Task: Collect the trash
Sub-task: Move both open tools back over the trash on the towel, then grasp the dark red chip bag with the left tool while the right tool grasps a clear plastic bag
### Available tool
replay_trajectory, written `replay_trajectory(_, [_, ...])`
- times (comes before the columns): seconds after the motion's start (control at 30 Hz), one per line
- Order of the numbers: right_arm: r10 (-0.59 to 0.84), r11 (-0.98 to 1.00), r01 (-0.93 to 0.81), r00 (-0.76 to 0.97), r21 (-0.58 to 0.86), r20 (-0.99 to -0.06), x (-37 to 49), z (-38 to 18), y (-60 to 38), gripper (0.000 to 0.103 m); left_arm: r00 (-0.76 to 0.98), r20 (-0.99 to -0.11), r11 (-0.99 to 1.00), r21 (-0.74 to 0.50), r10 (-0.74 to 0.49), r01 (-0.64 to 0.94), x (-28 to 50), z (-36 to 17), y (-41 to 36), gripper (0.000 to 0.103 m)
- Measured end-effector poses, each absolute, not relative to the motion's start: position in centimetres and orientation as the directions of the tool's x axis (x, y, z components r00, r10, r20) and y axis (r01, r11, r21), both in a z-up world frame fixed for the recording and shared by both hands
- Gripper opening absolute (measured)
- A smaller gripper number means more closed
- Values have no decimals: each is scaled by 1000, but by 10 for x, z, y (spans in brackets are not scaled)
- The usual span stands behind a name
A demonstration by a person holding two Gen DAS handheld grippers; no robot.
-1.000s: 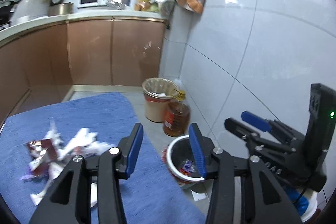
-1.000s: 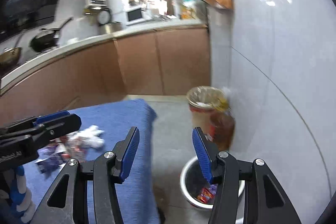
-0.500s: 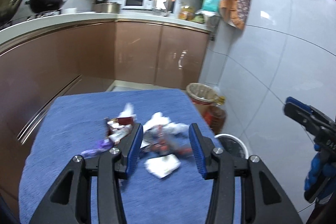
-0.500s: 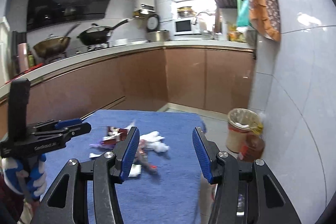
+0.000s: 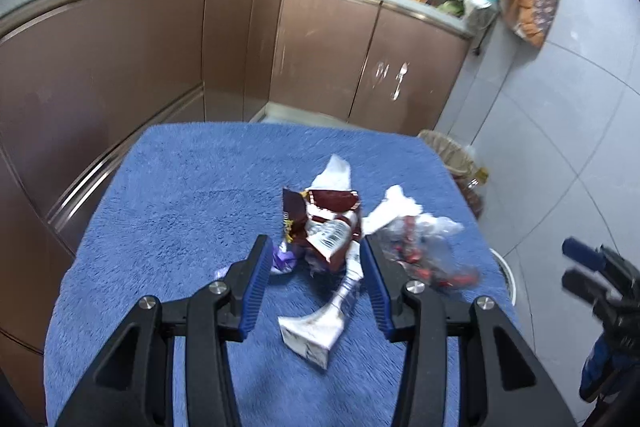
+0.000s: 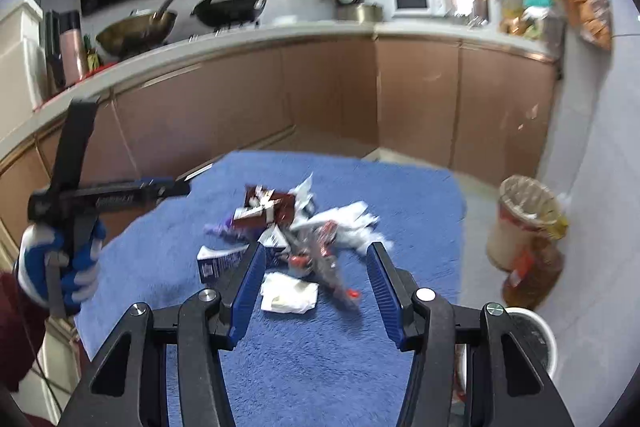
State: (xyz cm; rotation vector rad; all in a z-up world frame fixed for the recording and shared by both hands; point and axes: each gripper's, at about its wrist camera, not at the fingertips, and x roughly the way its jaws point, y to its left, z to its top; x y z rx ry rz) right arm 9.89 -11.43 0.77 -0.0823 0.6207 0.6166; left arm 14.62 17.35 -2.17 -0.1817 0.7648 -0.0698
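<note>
Grippers both hover over the blue cloth, jaws spread wide, nothing between the pads. Left gripper points down at the near edge of the trash pile; a flattened white carton lies between its fingertips, not touched. Right gripper hangs above a white tissue and clear crumpled wrappers. In its view the left gripper reaches in from the left side, held by a blue-and-white gloved hand. Pile centre: dark red snack packet, purple wrapper, more tissue. White bin stands on the floor beside the cloth's right edge; lined basket and amber oil bottle beyond. Brown cabinets at far side.
</note>
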Motion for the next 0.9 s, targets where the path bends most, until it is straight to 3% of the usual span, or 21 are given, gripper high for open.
replay_trajectory(0.3, [559,752,-642,504,148,-658,155,-41,-84,47,613,-771,973,-231,-172,-17,226,-63,170,43])
replay_trajectory(0.5, [562,732,-656,429,183,-707,181,-67,-72,35,572,-800,969,-243,-179,-36,253,-82,172,41])
replay_trajectory(0.73, [560,719,-666,387,198,-733,195,-84,-63,10,540,-819,962,-267,-194,-58,267,-94,176,17])
replay_trajectory(0.9, [556,719,-670,391,188,-733,194,-84,-62,5,550,-812,957,-281,-196,-74,264,-95,178,13])
